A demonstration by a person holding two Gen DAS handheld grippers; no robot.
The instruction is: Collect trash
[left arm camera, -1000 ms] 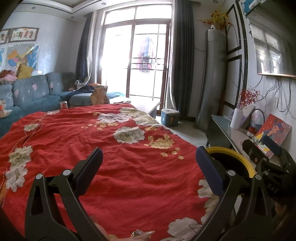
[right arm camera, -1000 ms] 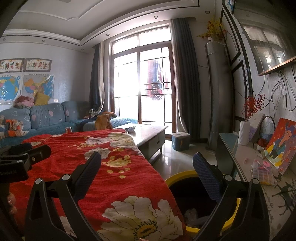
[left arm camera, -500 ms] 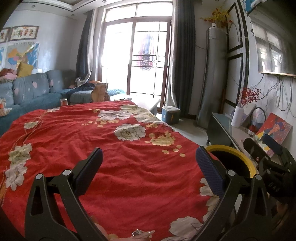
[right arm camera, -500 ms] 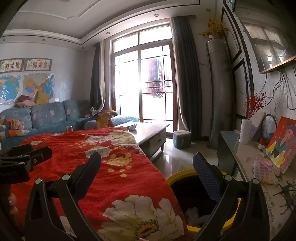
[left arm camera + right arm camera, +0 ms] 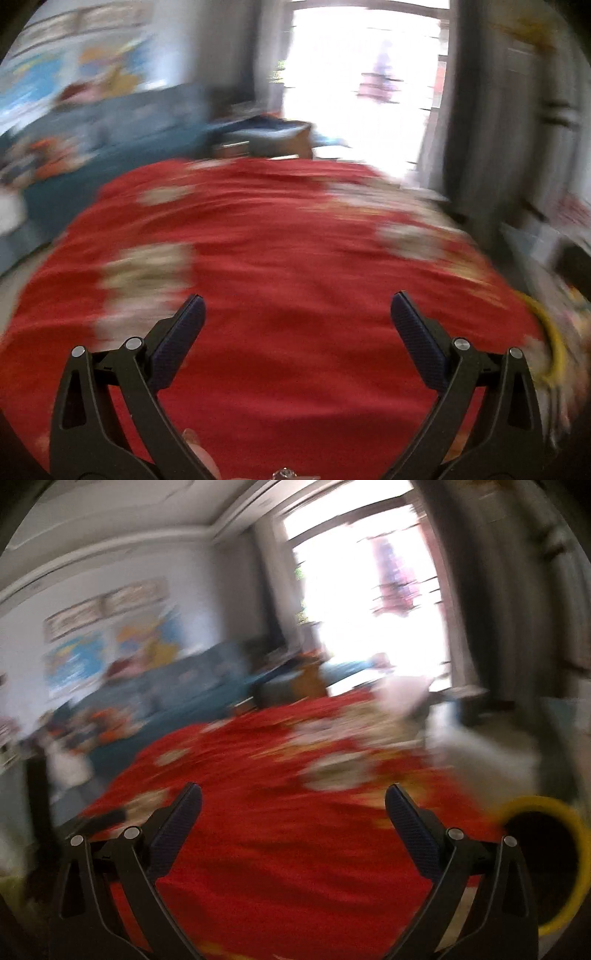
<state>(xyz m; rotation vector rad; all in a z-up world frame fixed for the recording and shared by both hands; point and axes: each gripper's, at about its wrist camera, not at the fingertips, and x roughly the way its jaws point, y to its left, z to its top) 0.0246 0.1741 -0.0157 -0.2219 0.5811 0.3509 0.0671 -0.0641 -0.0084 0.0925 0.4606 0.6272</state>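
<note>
Both views are smeared by fast motion. My left gripper [image 5: 297, 314] is open over the red flowered cloth [image 5: 288, 266], nothing between its fingers. My right gripper [image 5: 293, 805] is open too, also above the red cloth [image 5: 280, 812] and empty. A yellow-rimmed black trash bin [image 5: 576, 845] sits at the lower right of the right wrist view; only a sliver of its yellow rim [image 5: 554, 343] shows at the right edge of the left wrist view. The left gripper's dark body [image 5: 103, 818] appears at the left of the right wrist view. No loose trash can be made out on the cloth.
A blue sofa [image 5: 110, 147] with cushions and clutter runs along the left wall. A bright glass door [image 5: 362, 74] and dark curtains [image 5: 476, 110] stand at the back. A low coffee table [image 5: 402, 694] lies beyond the cloth. A fingertip [image 5: 194, 441] shows at the bottom.
Both cameras have swung sharply to the left: the sofa and wall posters now fill more of each view, the bin has slid to the right edge. Both grippers stay open.
</note>
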